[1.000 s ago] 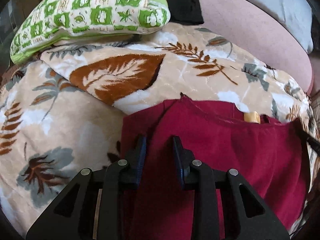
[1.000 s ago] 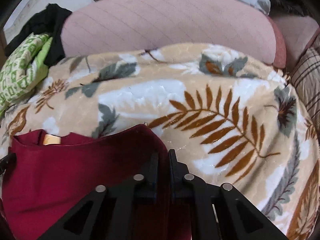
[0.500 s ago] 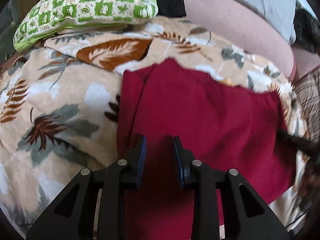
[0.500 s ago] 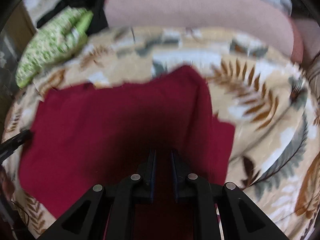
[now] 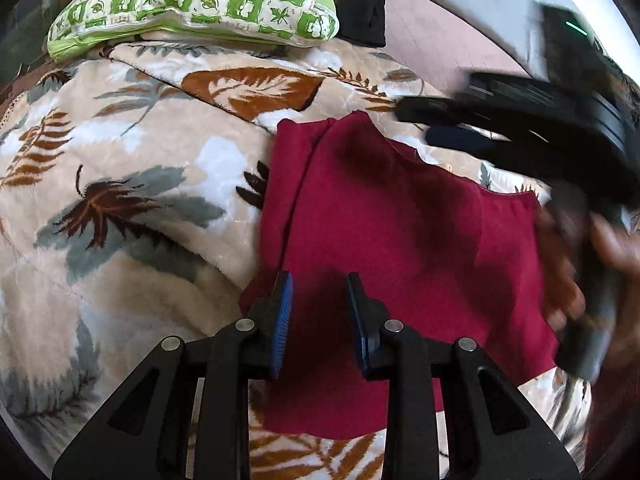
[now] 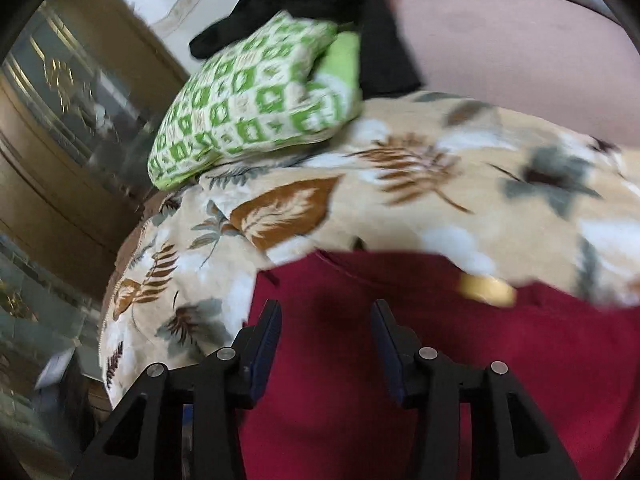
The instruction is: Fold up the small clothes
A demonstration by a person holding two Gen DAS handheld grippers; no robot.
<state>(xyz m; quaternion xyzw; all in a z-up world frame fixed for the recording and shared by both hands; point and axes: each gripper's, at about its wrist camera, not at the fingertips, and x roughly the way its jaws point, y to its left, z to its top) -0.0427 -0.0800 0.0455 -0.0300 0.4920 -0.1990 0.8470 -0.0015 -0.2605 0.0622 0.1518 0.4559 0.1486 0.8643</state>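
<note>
A dark red garment [image 5: 400,240] lies folded flat on the leaf-pattern blanket [image 5: 140,160]. My left gripper [image 5: 320,316] hovers over its near left part, its blue pads apart, with only the flat cloth under the gap. In the left wrist view my right gripper [image 5: 420,124] shows as a blurred black shape above the garment's far right edge, with a hand [image 5: 568,280] behind it. My right gripper [image 6: 326,344] is opening, with nothing between its pads, above the garment [image 6: 440,360]. A yellow label [image 6: 486,290] shows at the garment's far edge.
A green checked pillow [image 5: 192,0] and a black cloth [image 5: 360,8] lie at the back of the blanket, against a pink cushion [image 5: 432,40]. The right wrist view shows a wooden cabinet [image 6: 60,140] past the blanket's left edge.
My right gripper carried the garment's edge over, let go, opened and swung left. The garment now lies folded over. My left gripper drew back toward the near edge, its gap unchanged.
</note>
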